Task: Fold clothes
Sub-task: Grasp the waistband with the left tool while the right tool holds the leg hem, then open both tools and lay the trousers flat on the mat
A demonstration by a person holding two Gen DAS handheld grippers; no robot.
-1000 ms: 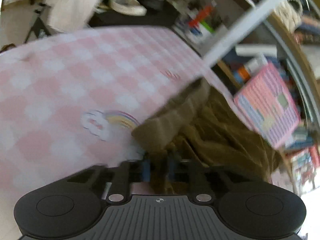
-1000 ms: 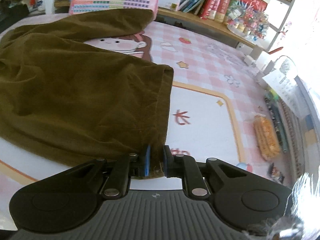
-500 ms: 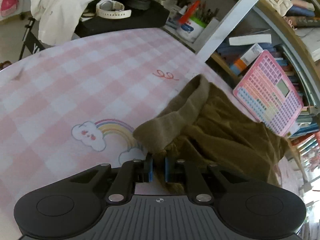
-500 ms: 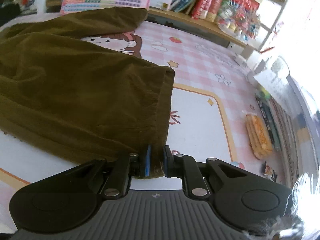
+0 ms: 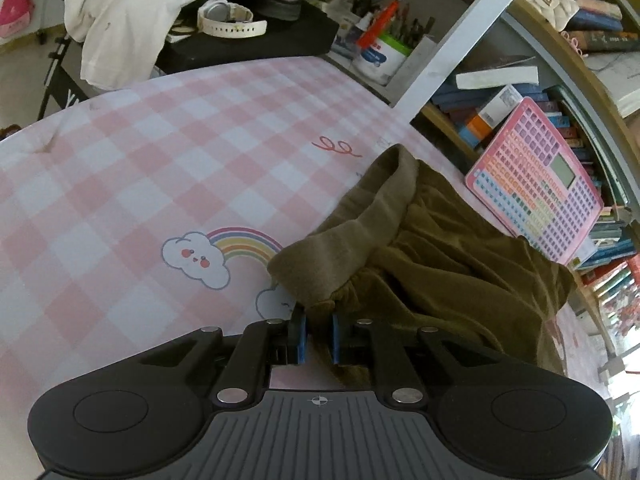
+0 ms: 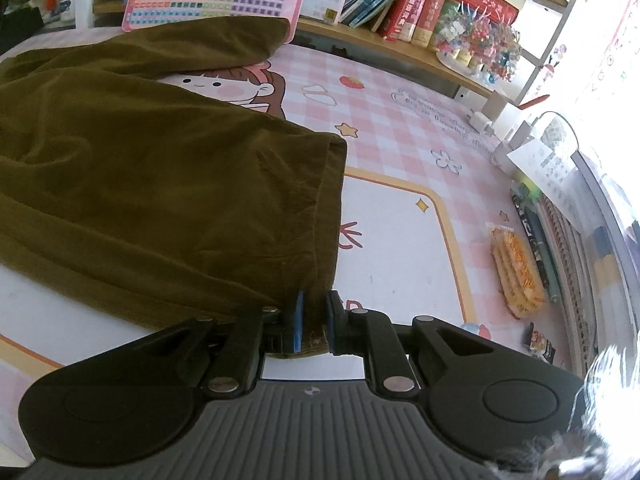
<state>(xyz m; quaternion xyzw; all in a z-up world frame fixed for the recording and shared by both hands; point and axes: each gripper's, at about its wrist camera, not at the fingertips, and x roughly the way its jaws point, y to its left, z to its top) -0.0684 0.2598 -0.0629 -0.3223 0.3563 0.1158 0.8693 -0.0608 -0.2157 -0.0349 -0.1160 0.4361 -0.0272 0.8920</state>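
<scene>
Olive-brown trousers [image 6: 160,184] lie spread on a bench covered by a pink checked mat [image 5: 140,168]. They run from the waistband [image 5: 352,232] at the left end to the leg hems at the right end. One leg lies near the front edge; the other reaches back toward the pink keypad toy [image 5: 536,184] by the shelf.

The left gripper [image 5: 318,332] has its jaws narrow and pinched on cloth just under the gathered waistband, which bunches up in a soft roll above the pads. The right gripper [image 6: 312,322] is likewise closed to a narrow gap, clamping the corner of the near leg's hem [image 6: 326,220].

The cloth looks like a soft, napped corduroy or velvet. It is probably light to middling in weight, limp, and not slippery. It should drape and sag between the two grips rather than hold any shape, and the pads should bite well on it. The elastic waistband is thick and tends to curl, so a grip on its edge gives better control than one on the loose cloth below. The hem is doubled and stitched, which makes a firm place to hold. Keeping the span taut between both ends would likely stop the fold from wrinkling.
</scene>
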